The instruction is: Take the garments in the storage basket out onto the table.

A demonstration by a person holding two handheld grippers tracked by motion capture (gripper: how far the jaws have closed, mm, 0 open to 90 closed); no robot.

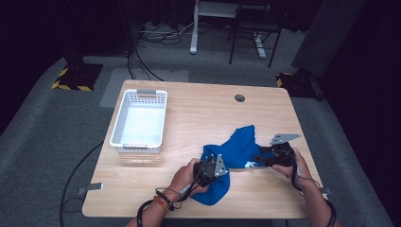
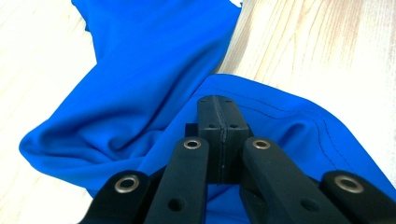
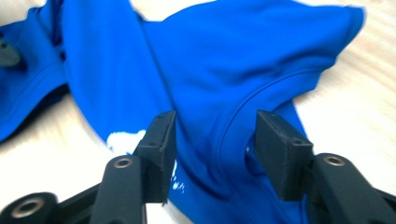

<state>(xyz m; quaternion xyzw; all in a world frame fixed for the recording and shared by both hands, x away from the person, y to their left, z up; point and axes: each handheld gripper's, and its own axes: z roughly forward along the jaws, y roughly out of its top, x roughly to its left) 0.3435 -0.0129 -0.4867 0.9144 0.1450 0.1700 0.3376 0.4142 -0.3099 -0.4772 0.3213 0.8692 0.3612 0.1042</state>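
A crumpled blue T-shirt (image 1: 239, 144) lies on the front right part of the wooden table (image 1: 198, 113). My left gripper (image 1: 210, 169) is at the shirt's near left end, and in the left gripper view its jaws (image 2: 219, 116) are pressed together on a stitched hem of the blue shirt (image 2: 140, 84). My right gripper (image 1: 259, 158) sits at the shirt's right side. In the right gripper view it (image 3: 215, 140) stands open, with a ridge of the shirt (image 3: 224, 56) and its curved seam between the jaws. A white print (image 3: 123, 140) shows by the left jaw.
A white slotted basket (image 1: 139, 120) stands at the table's left, a forearm's length from the shirt. A round grey cable port (image 1: 239, 98) is set in the far middle of the table. Beyond the table are dark chair and desk legs on the grey floor.
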